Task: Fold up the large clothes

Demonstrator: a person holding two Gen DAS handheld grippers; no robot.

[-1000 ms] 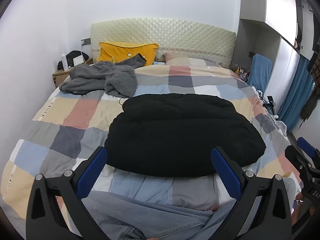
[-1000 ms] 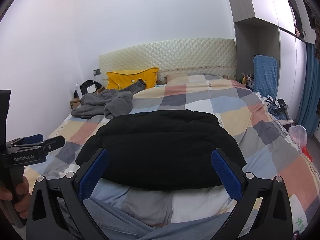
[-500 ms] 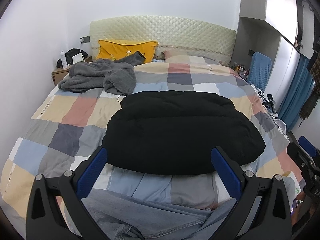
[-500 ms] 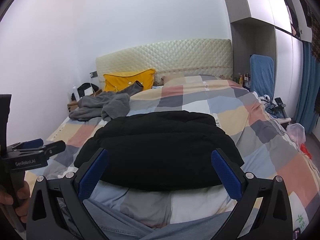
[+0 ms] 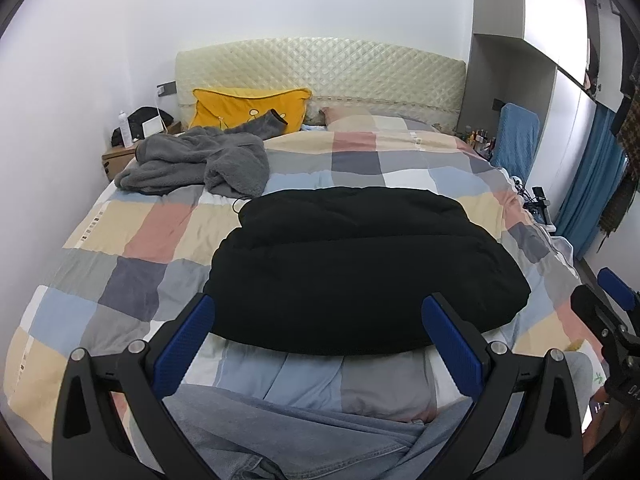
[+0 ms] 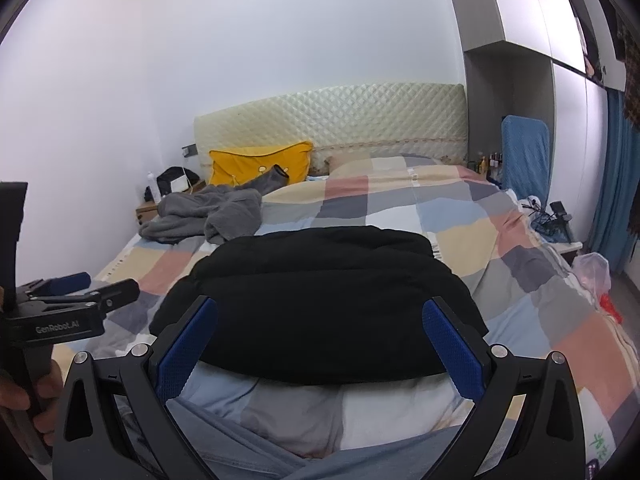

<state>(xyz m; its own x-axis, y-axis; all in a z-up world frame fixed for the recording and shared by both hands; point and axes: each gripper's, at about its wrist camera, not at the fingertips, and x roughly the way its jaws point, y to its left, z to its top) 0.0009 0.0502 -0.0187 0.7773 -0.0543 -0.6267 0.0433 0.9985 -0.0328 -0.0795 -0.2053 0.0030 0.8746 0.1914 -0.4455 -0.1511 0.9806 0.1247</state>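
Left gripper [image 5: 318, 330]: my jaws wide apart, holding nothing.
Right gripper [image 6: 320, 332]: my jaws wide apart, empty too.
Coat [image 5: 360, 268]: black, folded on bed [image 5: 132, 240], frame centre, beyond both grippers.

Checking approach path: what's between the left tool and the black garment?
Only bare checked duvet separates the left tool from the black garment, per the left wrist view.

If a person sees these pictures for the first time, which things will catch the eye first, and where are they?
The eye lands first on the big black garment, folded into a thick bundle on the checked bedcover near the foot of the bed. Behind it, a crumpled grey garment lies toward the head of the bed, beside a yellow pillow that leans on the headboard. Both the left gripper and the right gripper hang open, empty.
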